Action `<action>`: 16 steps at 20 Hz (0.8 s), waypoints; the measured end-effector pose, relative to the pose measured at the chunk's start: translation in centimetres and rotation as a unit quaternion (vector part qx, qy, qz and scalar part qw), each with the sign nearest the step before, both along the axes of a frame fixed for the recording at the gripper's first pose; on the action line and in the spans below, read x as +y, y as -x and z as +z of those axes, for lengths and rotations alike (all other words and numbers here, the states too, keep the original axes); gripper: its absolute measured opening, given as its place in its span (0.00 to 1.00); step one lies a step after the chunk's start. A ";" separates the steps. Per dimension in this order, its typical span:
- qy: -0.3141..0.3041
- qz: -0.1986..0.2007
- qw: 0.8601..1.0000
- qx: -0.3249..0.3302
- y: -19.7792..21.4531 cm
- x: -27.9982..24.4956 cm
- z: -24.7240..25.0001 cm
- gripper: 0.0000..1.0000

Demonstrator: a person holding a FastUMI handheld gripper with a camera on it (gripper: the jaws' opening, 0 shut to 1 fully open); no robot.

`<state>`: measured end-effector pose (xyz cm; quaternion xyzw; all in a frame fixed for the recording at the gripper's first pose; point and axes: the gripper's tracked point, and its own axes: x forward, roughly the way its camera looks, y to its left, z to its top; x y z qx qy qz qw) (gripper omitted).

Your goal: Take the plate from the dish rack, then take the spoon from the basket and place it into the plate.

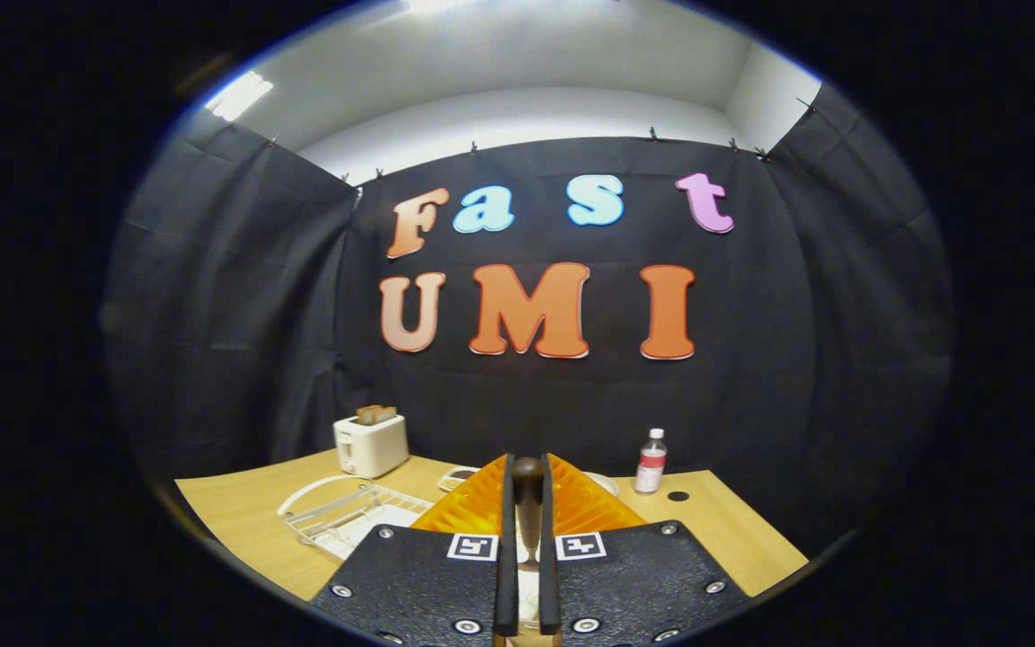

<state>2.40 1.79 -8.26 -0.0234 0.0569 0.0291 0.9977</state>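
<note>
My gripper (pixel 528 460) is held above the wooden table (pixel 239 521), its fingers nearly closed on a brown wooden spoon (pixel 528 503) that stands upright between them. The spoon's rounded dark end pokes out at the fingertips and its shaft runs down the narrow gap. Through the lower part of that gap a white surface (pixel 528 584) shows below; I cannot tell whether it is the plate. The white wire dish rack (pixel 347 512) lies on the table to the left of the fingers. A small white-rimmed basket (pixel 457 477) sits just beyond the left finger.
A white toaster (pixel 371 444) with toast in it stands at the back left of the table. A clear bottle (pixel 650 462) with a red label stands at the back right, beside a dark hole (pixel 678 496). A white rim (pixel 605 483) peeks out behind the right finger.
</note>
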 end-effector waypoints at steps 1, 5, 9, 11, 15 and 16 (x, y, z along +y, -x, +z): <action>-0.006 0.019 1.000 0.005 0.4 1.1 -0.4 0.09; -0.018 0.080 0.996 0.029 2.1 5.1 -2.3 0.09; -0.029 0.118 0.991 0.050 3.6 7.8 -4.8 0.09; -0.045 0.139 0.987 0.059 4.4 9.0 -6.1 0.09; -0.065 0.148 0.983 0.091 5.2 9.2 -9.8 0.09; -0.068 0.148 0.982 0.100 5.6 9.2 -10.7 0.09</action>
